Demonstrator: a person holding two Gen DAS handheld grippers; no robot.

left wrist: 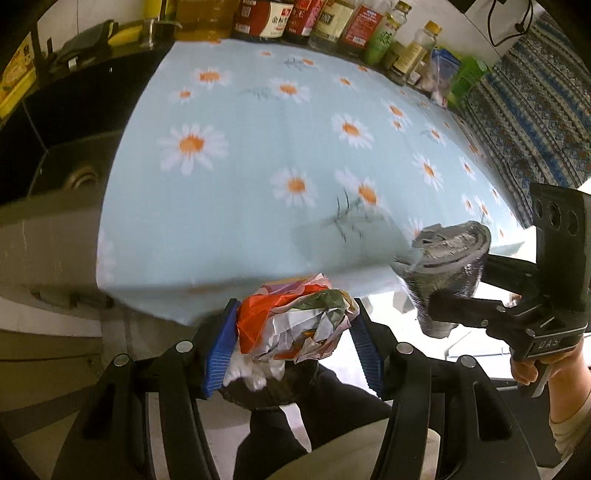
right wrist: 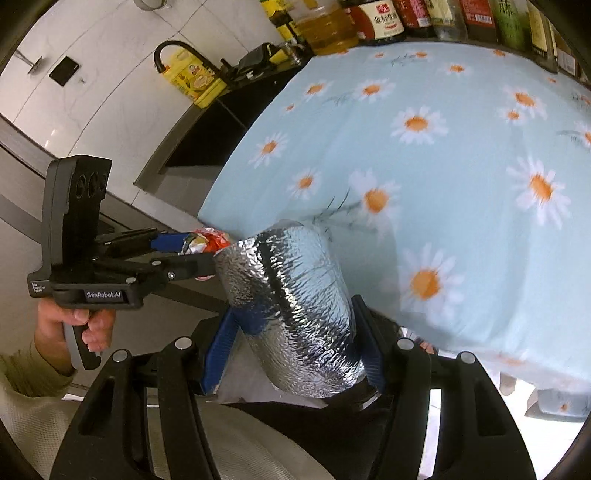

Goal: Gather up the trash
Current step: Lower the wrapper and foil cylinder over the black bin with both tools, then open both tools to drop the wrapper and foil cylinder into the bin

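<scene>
My left gripper (left wrist: pixel 293 326) is shut on a crumpled orange, white and green wrapper (left wrist: pixel 291 325), held just off the near edge of the daisy-print tablecloth (left wrist: pixel 258 155). The wrapper also shows in the right wrist view (right wrist: pixel 207 240), between the left gripper's (right wrist: pixel 195 254) blue pads. My right gripper (right wrist: pixel 291 332) is shut on a crinkled silver foil cup (right wrist: pixel 291 306), held tilted beside the table's near edge. In the left wrist view the foil cup (left wrist: pixel 443 273) and the right gripper (left wrist: pixel 447 288) are at the right, close to the wrapper.
Sauce and oil bottles (left wrist: pixel 332 22) line the table's far edge. A dark sink (left wrist: pixel 74 173) with a black faucet (right wrist: pixel 177 51) lies to the left. A patterned blue cloth (left wrist: pixel 528 110) hangs at the right. A yellow oil jug (right wrist: pixel 192 77) stands by the faucet.
</scene>
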